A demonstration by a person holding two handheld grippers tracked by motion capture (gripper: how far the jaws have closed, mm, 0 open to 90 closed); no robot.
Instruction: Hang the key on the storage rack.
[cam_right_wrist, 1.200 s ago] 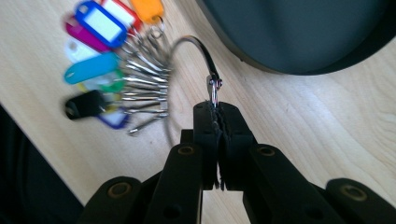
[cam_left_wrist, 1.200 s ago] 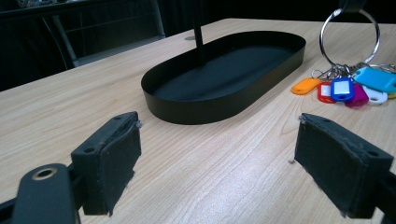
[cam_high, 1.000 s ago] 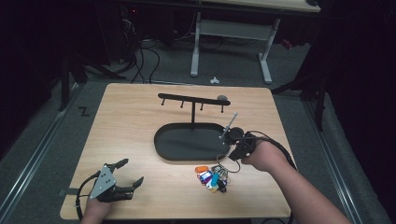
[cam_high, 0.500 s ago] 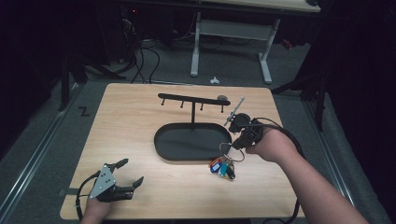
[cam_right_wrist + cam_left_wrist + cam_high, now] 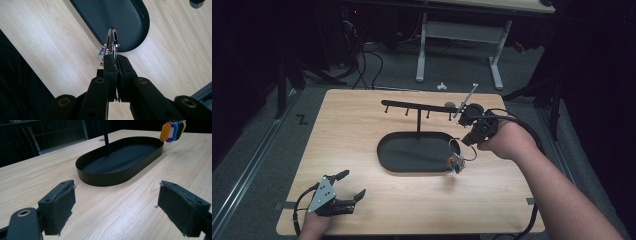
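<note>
A metal key ring (image 5: 461, 150) with several coloured tags (image 5: 455, 164) hangs in the air over the right end of the black oval tray (image 5: 384, 161). My right gripper (image 5: 468, 140) is shut on the ring; in the right gripper view its jaws (image 5: 115, 58) pinch the ring (image 5: 112, 40) edge-on above the tray's rim (image 5: 146, 22). A black hook bar (image 5: 417, 106) on a post rises from the tray, just left of my right hand. My left gripper (image 5: 353, 184) rests open at the table's front left, with nothing between its pads (image 5: 60, 206). Its view shows the tray (image 5: 105, 179) and the tags (image 5: 172, 131).
The wooden table (image 5: 362, 135) has bare room left of and in front of the tray. A cable (image 5: 532, 140) loops from my right gripper past the table's right edge. Desk legs (image 5: 422, 50) and cables lie on the floor beyond the far edge.
My right gripper has risen with the key ring, lifting the tags off the table in front of the tray to hang by the tray's right end. The left gripper has stayed put.
</note>
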